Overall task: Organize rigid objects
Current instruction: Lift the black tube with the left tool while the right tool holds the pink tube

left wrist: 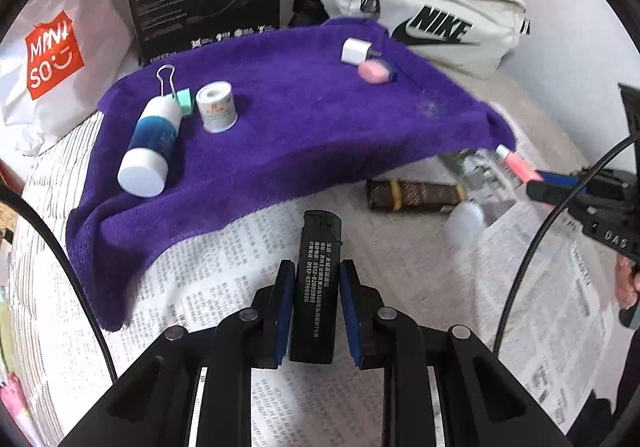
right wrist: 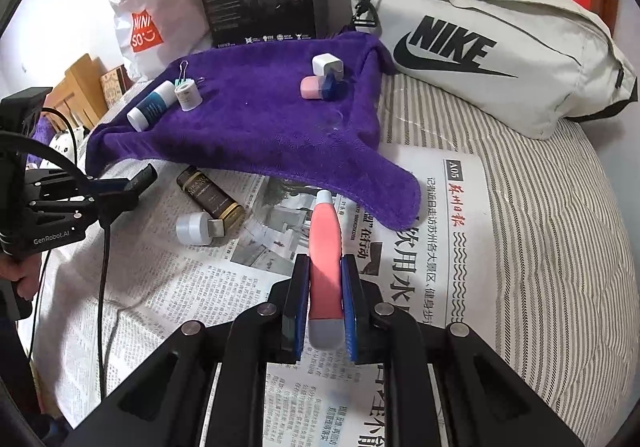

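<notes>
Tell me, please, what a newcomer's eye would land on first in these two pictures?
Most striking is the fuzzy purple towel spread over the striped bed, with small items along its far edge. In the foreground, the left tongs are shut on a flat black lighter with white print, while the right tongs are shut on a slim pink tube with a pale cap. Behind the towel lies a pale grey Nike bag.

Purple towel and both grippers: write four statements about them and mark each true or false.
1. The left gripper is shut on the black lighter. True.
2. The right gripper is empty. False: it grips the pink tube.
3. The white charger plug lies on the purple towel. True.
4. The brown bottle lies on the towel. False: it lies on the newspaper.
</notes>
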Action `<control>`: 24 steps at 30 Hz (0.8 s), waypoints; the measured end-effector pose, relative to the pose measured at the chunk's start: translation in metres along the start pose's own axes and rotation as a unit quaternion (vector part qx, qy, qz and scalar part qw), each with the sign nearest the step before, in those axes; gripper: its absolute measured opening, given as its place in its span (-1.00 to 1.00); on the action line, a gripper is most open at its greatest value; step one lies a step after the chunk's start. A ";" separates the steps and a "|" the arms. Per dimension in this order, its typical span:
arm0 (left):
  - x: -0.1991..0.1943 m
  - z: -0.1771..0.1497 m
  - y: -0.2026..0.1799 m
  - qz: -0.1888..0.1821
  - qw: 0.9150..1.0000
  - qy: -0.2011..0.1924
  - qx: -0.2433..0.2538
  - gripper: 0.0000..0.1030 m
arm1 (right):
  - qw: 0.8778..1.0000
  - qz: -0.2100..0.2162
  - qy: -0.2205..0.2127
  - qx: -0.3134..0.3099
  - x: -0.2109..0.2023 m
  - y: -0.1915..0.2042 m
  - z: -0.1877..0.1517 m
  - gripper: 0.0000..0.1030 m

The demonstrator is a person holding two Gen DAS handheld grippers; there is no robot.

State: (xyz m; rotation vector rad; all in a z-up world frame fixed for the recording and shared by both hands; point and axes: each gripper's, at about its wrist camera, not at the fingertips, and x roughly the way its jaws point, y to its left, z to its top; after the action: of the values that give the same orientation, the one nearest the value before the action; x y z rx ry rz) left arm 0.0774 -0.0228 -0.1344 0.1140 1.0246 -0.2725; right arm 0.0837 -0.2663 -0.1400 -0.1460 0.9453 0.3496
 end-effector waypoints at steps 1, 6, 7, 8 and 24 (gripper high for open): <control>0.002 -0.001 0.000 0.000 1.000 0.002 -0.001 -0.57 | 1.000 0.000 0.002 -0.002 0.002 0.001 0.000 -0.70; 0.003 -0.002 -0.003 0.010 1.000 0.001 0.012 -0.55 | 1.000 -0.003 0.015 -0.001 0.010 0.002 -0.003 -0.70; 0.003 -0.003 -0.005 0.015 1.000 0.001 0.016 -0.55 | 1.000 -0.002 0.017 -0.002 0.011 0.002 -0.003 -0.70; 0.003 -0.003 -0.007 0.018 1.000 -0.001 0.022 -0.55 | 1.000 -0.001 0.022 -0.003 0.013 0.003 -0.004 -0.70; -0.022 0.004 0.008 -0.027 0.999 -0.025 -0.017 -0.58 | 1.000 0.003 0.000 -0.024 -0.004 0.009 0.013 -0.70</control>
State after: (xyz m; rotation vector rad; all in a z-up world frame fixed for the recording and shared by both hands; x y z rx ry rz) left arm 0.0719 -0.0120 -0.1138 0.0488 0.9834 -0.3057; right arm 0.0883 -0.2555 -0.1295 -0.1866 0.9372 0.3783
